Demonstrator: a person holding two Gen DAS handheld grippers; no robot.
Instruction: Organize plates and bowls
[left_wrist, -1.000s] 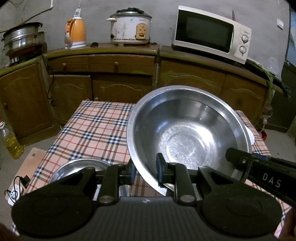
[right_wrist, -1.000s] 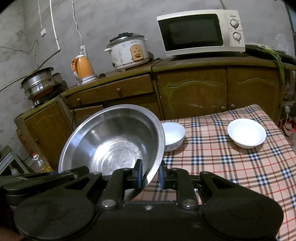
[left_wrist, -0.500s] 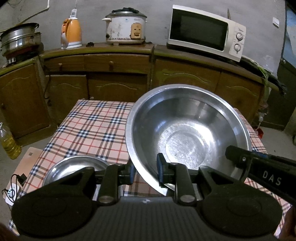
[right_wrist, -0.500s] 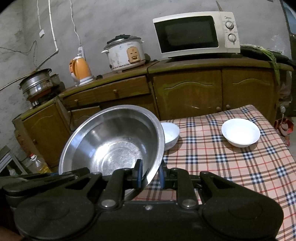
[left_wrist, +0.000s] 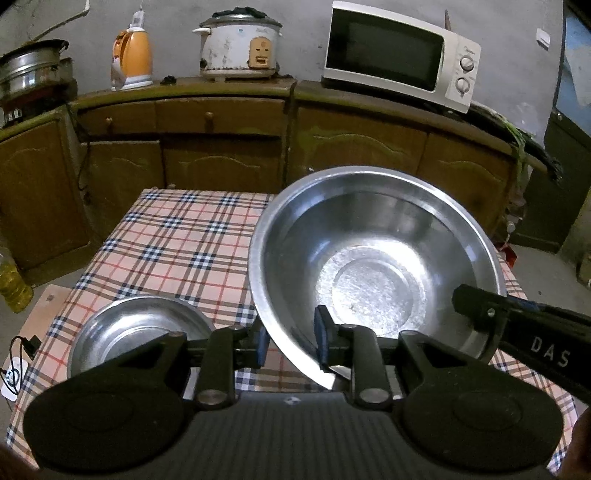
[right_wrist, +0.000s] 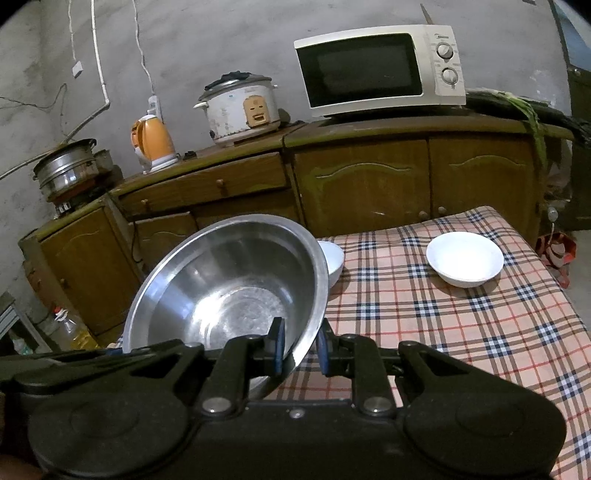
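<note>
Large steel bowl (left_wrist: 373, 266) rim pinched between both grippers' narrowly parted fingers (right_wrist: 277, 345).

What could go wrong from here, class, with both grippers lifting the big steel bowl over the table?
1. The left gripper and right gripper pinch only the thin rim of the large steel bowl; it might slip or tilt.
2. Lowered carelessly, it could strike the small steel bowl or the nearer white bowl.
</note>
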